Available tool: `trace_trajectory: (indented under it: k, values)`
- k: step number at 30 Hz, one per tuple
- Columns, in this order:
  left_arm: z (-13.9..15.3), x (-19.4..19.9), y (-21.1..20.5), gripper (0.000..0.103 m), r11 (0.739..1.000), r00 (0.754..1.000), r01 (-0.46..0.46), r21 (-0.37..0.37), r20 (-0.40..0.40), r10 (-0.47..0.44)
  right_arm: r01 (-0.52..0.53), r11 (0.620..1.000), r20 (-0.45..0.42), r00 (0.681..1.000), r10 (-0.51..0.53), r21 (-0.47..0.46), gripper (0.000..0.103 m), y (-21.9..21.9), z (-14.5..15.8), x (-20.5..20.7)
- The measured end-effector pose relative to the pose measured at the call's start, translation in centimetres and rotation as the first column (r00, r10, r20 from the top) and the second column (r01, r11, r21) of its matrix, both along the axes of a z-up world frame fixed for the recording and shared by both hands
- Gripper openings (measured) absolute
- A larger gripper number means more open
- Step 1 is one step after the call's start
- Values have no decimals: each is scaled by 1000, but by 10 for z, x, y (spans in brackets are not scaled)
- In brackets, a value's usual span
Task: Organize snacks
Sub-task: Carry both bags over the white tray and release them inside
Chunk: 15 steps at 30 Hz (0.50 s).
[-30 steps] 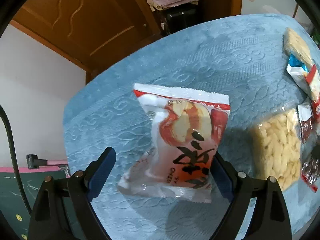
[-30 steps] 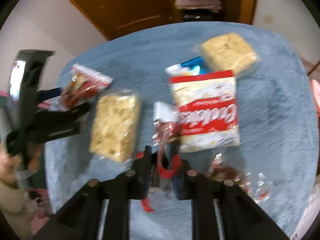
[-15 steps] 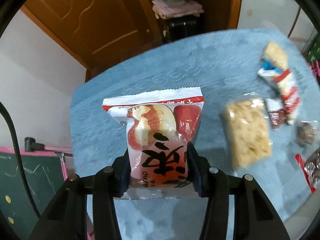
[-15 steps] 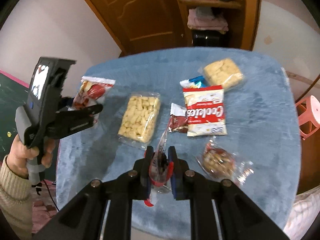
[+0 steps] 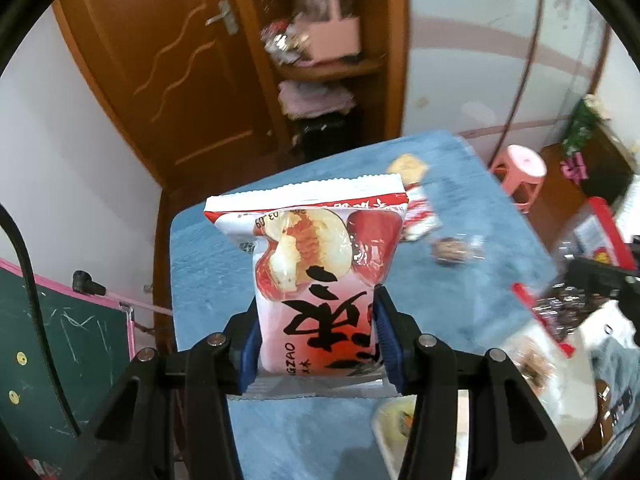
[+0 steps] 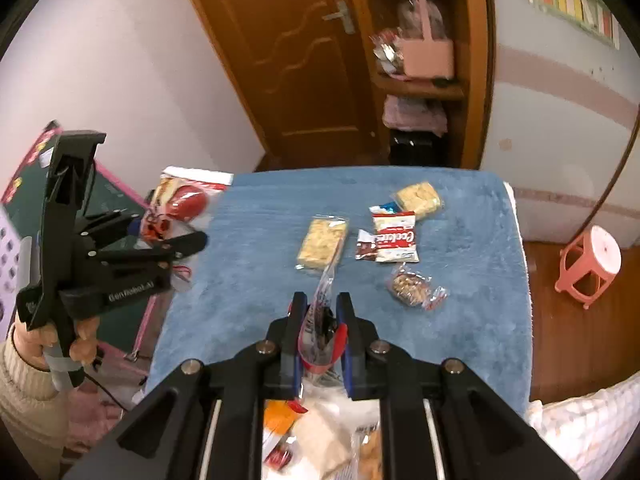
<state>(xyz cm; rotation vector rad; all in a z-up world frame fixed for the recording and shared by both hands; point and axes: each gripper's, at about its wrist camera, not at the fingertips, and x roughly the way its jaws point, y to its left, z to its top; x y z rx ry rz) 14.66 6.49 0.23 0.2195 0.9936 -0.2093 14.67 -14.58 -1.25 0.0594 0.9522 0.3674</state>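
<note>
My left gripper [image 5: 318, 340] is shut on a red-and-white jujube snack bag [image 5: 316, 264], held upright well above the blue table [image 5: 224, 240]. The right wrist view shows that same gripper [image 6: 168, 228] at the left with the bag [image 6: 180, 200], beyond the table's left edge. My right gripper [image 6: 322, 312] is shut on a thin clear packet with a red edge [image 6: 320, 304], lifted above the table's near side. On the table [image 6: 248, 300] lie a yellow puffed-snack pack [image 6: 322, 242], a cookies pack [image 6: 394, 238], a small dark packet [image 6: 365, 245], a yellow crisp block [image 6: 418, 198] and a nut pack [image 6: 410, 286].
A heap of more snacks [image 6: 320, 432] lies right under my right gripper. A pink stool [image 6: 592, 264] stands on the floor to the right of the table. A green board with a pink frame [image 5: 60, 344] leans at the left. A wooden door and shelf are behind.
The left jaws closed on the jujube bag and lifted it off the table. Both grippers rose and drew back with their packets, so the table looks smaller.
</note>
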Motion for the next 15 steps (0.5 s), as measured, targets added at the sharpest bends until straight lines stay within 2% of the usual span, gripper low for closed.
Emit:
trace_trajectory:
  k: [4, 7, 10, 15]
  values:
    - [28, -59, -16, 48, 998, 998, 55, -31, 46, -53, -33, 999, 43, 999, 34, -14, 14, 1, 17, -46]
    - [31, -99, -28, 48, 994, 994, 93, -54, 55, -90, -45, 999, 61, 997, 46, -12, 14, -8, 19, -79]
    - [19, -131, -34, 49, 991, 993, 111, -78, 34, -109, -46, 999, 51, 998, 45, 15, 14, -19, 6, -106]
    - [-32, -161, -28, 49, 972, 988, 104, -209, -91, -125, -3, 997, 15, 1000, 2, 71, 15, -37, -31, -144]
